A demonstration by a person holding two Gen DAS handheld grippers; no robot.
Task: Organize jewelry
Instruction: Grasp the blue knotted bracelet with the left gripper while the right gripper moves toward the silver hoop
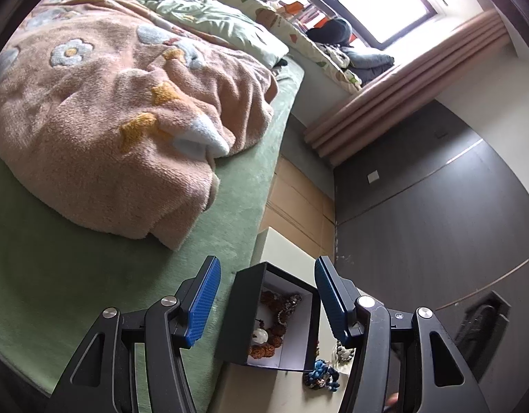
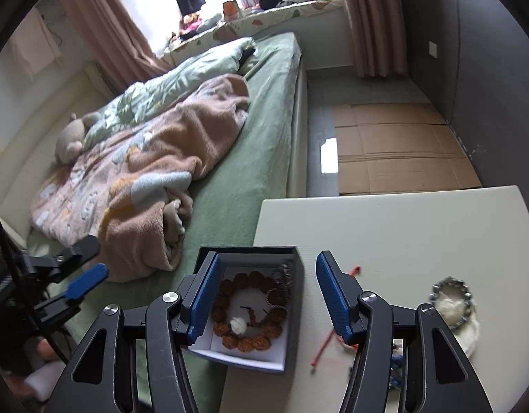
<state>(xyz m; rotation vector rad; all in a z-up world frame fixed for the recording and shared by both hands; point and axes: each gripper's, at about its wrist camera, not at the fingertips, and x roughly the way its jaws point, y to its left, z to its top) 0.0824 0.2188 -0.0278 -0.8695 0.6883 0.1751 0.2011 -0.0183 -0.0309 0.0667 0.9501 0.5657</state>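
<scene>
With both the left gripper (image 1: 264,296) and right gripper (image 2: 268,294) wide open and empty, we'd pinch the light, slippery red cord (image 2: 324,344) lying on the surface (image 2: 402,227) beside the box (image 2: 292,309) mid-length.

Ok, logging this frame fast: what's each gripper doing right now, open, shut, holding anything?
Left gripper: open, holding nothing, its fingers either side of the black jewelry box.
Right gripper: open, holding nothing, above the box.
</scene>
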